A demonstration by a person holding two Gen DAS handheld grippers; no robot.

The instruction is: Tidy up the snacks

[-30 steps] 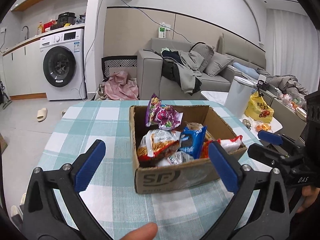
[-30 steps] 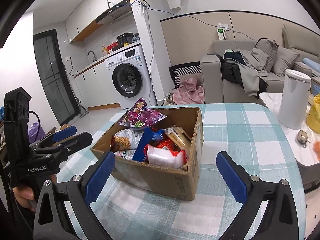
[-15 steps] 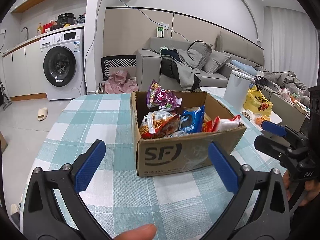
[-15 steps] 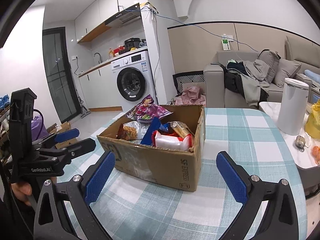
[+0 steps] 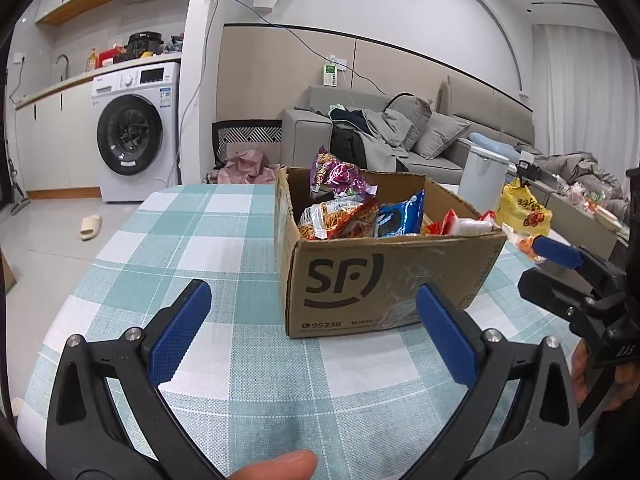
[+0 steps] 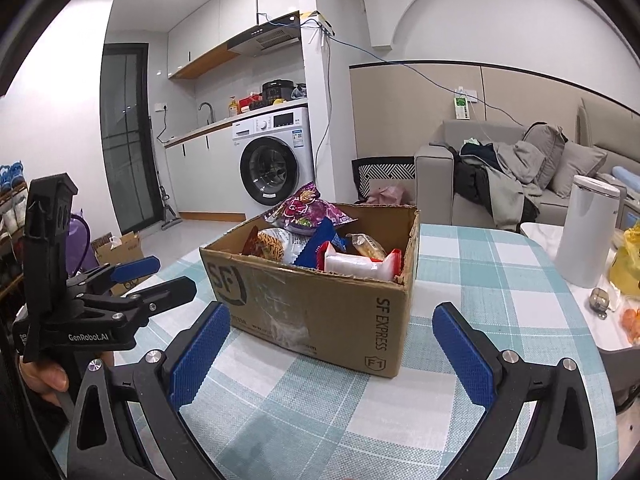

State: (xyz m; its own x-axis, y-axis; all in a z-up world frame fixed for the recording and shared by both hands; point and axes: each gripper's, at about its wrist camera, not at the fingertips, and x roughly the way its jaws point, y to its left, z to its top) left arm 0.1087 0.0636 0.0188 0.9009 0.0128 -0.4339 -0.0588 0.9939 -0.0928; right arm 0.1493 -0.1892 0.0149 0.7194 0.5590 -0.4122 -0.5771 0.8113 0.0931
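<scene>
A brown cardboard box marked SF stands on the teal-checked table, filled with several snack packets. A purple bag sticks up at its back; an orange noodle bag, a blue packet and a red-and-white packet lie beside it. My left gripper hangs open just in front of the box, holding nothing. My right gripper is open too, close to the box's near corner. Each gripper shows in the other's view: the right gripper, the left gripper.
A white cylinder bin and a yellow bag stand at the table's right side. Behind are a grey sofa with clothes, a washing machine and a slipper on the floor. A fingertip shows at the bottom edge.
Both grippers have dropped lower and closer to the table, so the box now appears more side-on and larger. Jaws stayed open; the snacks have not moved.
</scene>
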